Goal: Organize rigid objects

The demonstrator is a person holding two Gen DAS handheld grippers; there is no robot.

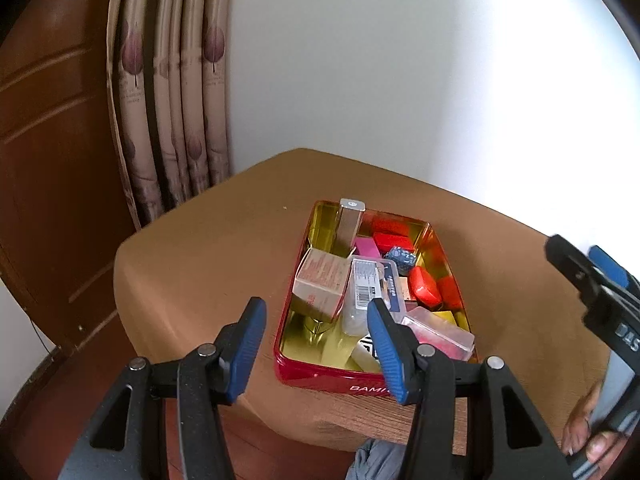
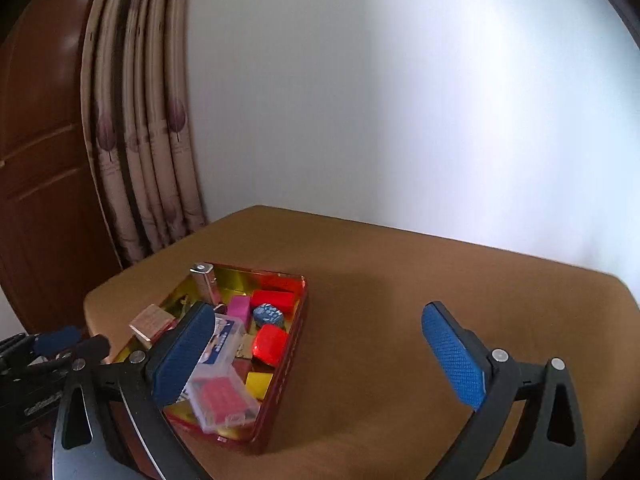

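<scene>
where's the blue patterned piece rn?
Inside the red tin, toward its far right side, between the red block and the rounded red piece: blue patterned piece.

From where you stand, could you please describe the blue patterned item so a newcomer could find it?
Look in the red tin on the brown table. The blue patterned item lies near its far right side among red blocks, the only blue piece there.

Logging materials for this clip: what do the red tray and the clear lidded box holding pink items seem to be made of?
Red rectangular tray: probably tin-plated metal; its glossy gold interior mirrors the contents. Clear lidded box: apparently hard transparent plastic; pink contents show through, and a moulded clasp sits on its edge.
</scene>
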